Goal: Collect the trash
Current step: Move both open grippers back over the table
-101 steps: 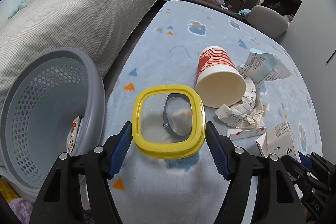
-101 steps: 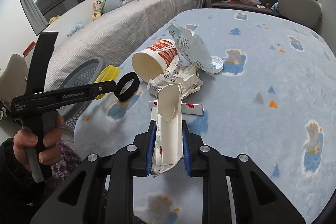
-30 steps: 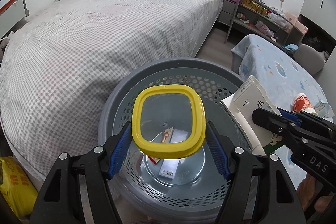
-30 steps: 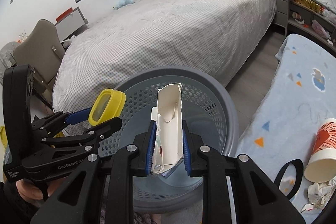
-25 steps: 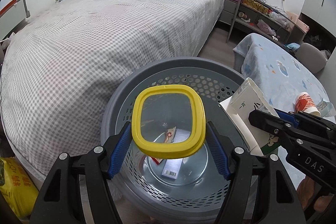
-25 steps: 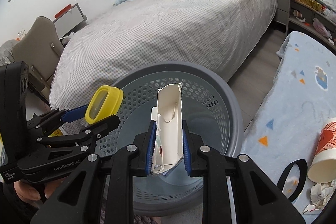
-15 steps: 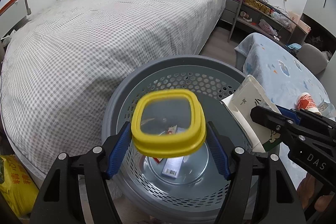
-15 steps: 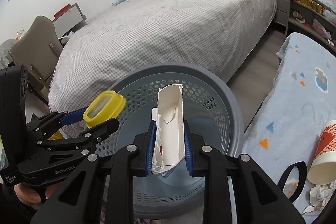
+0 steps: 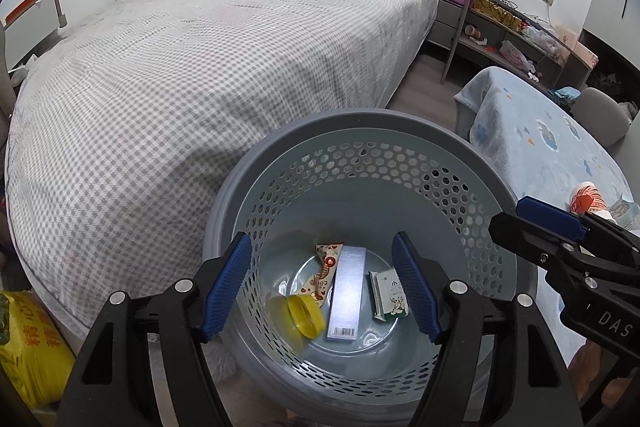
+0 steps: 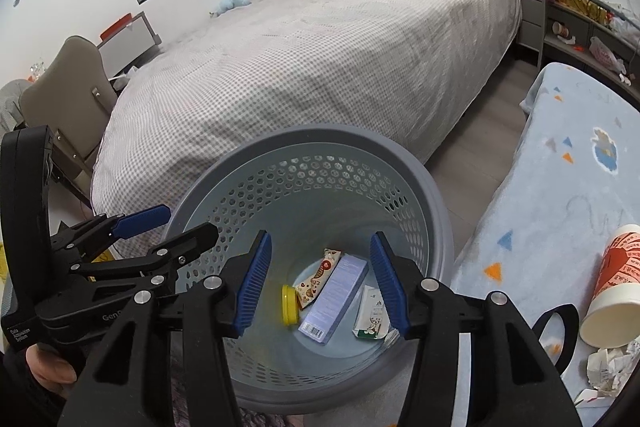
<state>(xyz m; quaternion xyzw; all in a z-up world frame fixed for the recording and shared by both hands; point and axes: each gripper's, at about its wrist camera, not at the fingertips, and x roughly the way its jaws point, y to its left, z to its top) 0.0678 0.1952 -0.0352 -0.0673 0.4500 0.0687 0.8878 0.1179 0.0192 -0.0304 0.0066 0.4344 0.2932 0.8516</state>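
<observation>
A grey perforated basket (image 9: 304, 139) (image 10: 424, 183) stands by the bed. On its bottom lie a yellow lid (image 9: 298, 319) (image 10: 289, 305), a white carton (image 9: 389, 294) (image 10: 372, 315), a long grey box (image 9: 347, 293) (image 10: 334, 293) and a snack wrapper (image 9: 326, 267) (image 10: 320, 277). My left gripper (image 9: 322, 289) is open and empty above the basket. My right gripper (image 10: 319, 281) is open and empty above it too. Each gripper shows in the other's view.
A bed with a checked grey cover (image 9: 180, 75) lies behind the basket. A blue patterned mat (image 10: 580, 187) at the right holds a red and white paper cup (image 10: 614, 289), crumpled paper (image 10: 612, 363) and a black ring (image 10: 556, 327). A yellow bag (image 9: 24, 347) sits at the lower left.
Both grippers have opened. The yellow lid and the white carton have dropped out of them and now lie on the basket's bottom.
</observation>
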